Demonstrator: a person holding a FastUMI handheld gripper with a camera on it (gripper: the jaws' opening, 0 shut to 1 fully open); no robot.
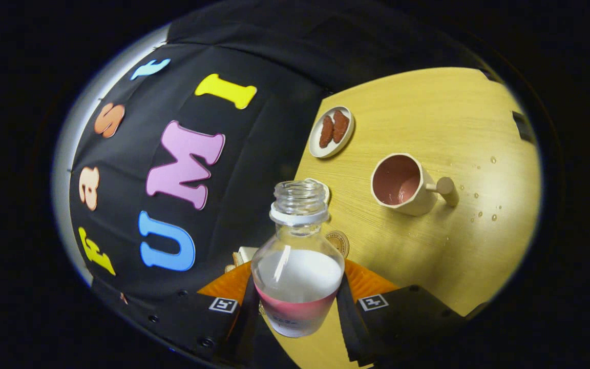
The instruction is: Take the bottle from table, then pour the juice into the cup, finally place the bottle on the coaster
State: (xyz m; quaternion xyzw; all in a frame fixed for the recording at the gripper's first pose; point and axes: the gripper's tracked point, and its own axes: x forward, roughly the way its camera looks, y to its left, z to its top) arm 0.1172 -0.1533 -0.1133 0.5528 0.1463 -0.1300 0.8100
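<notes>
The gripper (297, 302) is clamped on one uncapped bottle (297, 266) of pink juice. Beyond it, one cup (402, 184) holds little juice; one plate (331, 131) holds two brown pieces (334, 128).

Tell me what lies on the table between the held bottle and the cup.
Bare wood: in the gripper view, nothing lies between the bottle, clamped in the gripper, and the cup. The coaster sits just behind the bottle.

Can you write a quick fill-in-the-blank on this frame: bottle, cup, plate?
1. The gripper is shut on the ____, held between its fingers.
2. The bottle's mouth has no ____ on it.
3. The cup beyond the fingers has a little pink ____ inside.
4. The small plate holds ____ brown pieces.

Missing words: bottle; cap; juice; two
</notes>
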